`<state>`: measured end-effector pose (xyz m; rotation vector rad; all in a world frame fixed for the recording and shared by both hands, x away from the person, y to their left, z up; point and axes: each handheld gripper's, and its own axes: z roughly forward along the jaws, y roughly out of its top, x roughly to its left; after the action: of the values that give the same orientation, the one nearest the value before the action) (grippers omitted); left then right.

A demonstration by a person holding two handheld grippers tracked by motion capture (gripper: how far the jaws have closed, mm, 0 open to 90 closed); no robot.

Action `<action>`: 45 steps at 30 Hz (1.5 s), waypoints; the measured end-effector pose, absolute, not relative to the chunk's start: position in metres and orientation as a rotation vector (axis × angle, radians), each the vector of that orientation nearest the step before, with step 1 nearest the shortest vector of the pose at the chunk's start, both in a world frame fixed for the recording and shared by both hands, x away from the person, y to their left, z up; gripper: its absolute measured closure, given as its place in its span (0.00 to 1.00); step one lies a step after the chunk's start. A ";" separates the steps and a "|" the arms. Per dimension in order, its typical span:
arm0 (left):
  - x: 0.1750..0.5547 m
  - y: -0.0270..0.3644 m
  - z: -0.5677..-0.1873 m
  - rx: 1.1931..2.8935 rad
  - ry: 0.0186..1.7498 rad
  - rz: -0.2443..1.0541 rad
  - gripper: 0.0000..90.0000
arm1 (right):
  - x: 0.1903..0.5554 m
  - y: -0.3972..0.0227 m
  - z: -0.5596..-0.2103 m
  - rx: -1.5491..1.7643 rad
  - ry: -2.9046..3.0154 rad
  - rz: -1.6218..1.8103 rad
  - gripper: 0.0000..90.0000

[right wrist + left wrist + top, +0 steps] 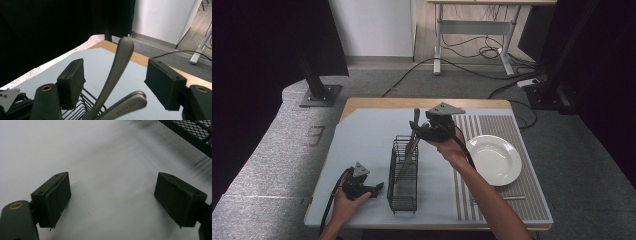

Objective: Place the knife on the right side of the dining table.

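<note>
We see a black wire cutlery rack standing on the counter near the middle of its near half, its long axis running from the near edge toward the far edge. Out of its far end rise two metal utensil handles. The taller handle leans steeply, its long axis running from low in the rack up to a rounded tip that points up and toward the far edge; in the high view it shows as a slim dark shaft above the rack. The second handle lies at a flatter slant, its end pointing to the right in the right gripper view. Our right gripper is raised over the far end of the rack, and its two jaws stand spread with both handles between them; neither pad touches the metal, with clear gaps on both sides of the taller handle. Our left gripper rests low near the near left corner of the counter, just left of the rack, jaws spread wide over bare counter with nothing between them. One white plate sits on the striped mat toward the right edge, well apart from the rack. We count one rack, two handles, one plate, one mat.
</note>
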<state>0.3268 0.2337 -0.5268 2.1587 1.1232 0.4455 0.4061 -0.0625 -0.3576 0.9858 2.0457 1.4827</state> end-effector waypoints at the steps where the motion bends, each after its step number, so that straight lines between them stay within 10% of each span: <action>1: 0.327 0.234 -0.527 2.159 1.122 0.446 0.15 | 0.407 -0.062 -0.358 0.987 2.048 1.484 0.35; 45: 0.327 0.234 -0.527 2.158 1.123 0.445 0.15 | 0.427 -0.051 -0.394 1.022 2.183 1.542 0.83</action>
<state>0.3269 0.2338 -0.5269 2.1584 1.1229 0.4448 0.4269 -0.0509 -0.3935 1.0222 2.1830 1.5422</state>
